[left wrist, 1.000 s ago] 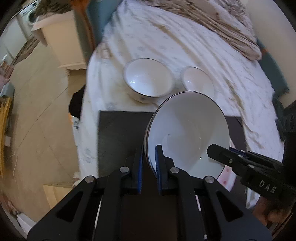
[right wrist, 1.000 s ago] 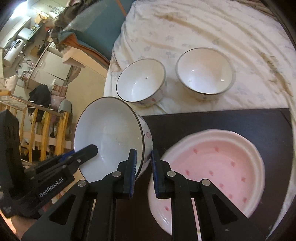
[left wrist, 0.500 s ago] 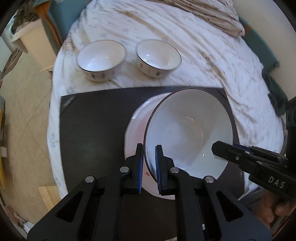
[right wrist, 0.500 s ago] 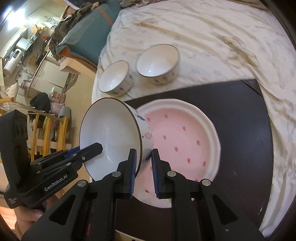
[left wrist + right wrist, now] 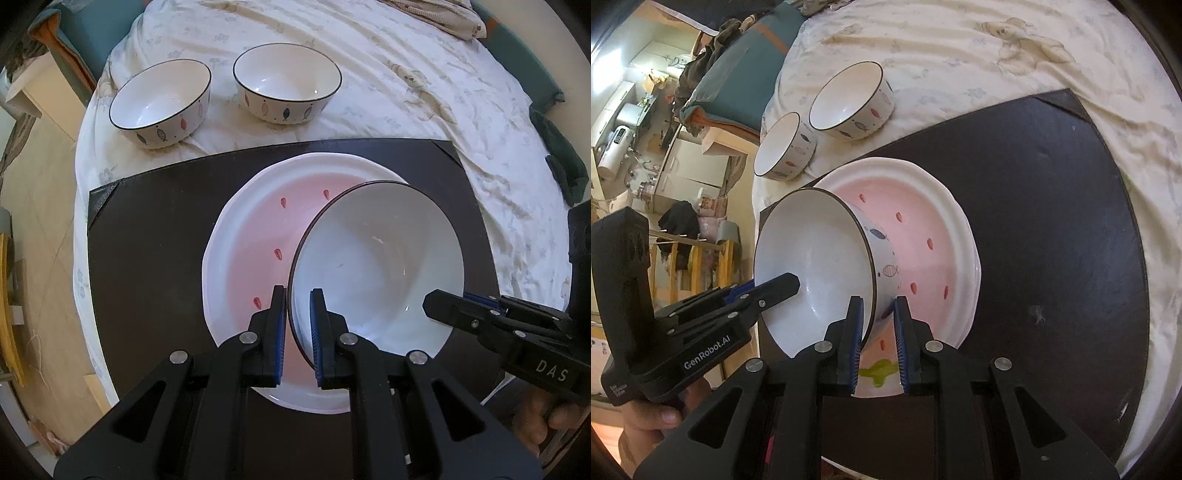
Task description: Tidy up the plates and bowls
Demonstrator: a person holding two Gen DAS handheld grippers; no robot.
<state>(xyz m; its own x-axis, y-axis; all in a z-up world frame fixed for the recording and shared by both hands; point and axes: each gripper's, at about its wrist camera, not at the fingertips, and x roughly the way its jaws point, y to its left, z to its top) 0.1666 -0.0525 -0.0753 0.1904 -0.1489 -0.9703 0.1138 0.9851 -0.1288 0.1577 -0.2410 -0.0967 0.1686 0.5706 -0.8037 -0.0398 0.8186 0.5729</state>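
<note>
Risk: 2 grippers pinch 1 large bowl [image 5: 376,258] by opposite rim edges, left gripper [image 5: 297,332] and right gripper [image 5: 877,332], tilted over the pink plate [image 5: 255,236], perhaps touching; uneven lowering could chip either.

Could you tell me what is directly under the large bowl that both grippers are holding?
The pink plate on the dark mat lies beneath the large bowl. The plate's right part is covered.
</note>
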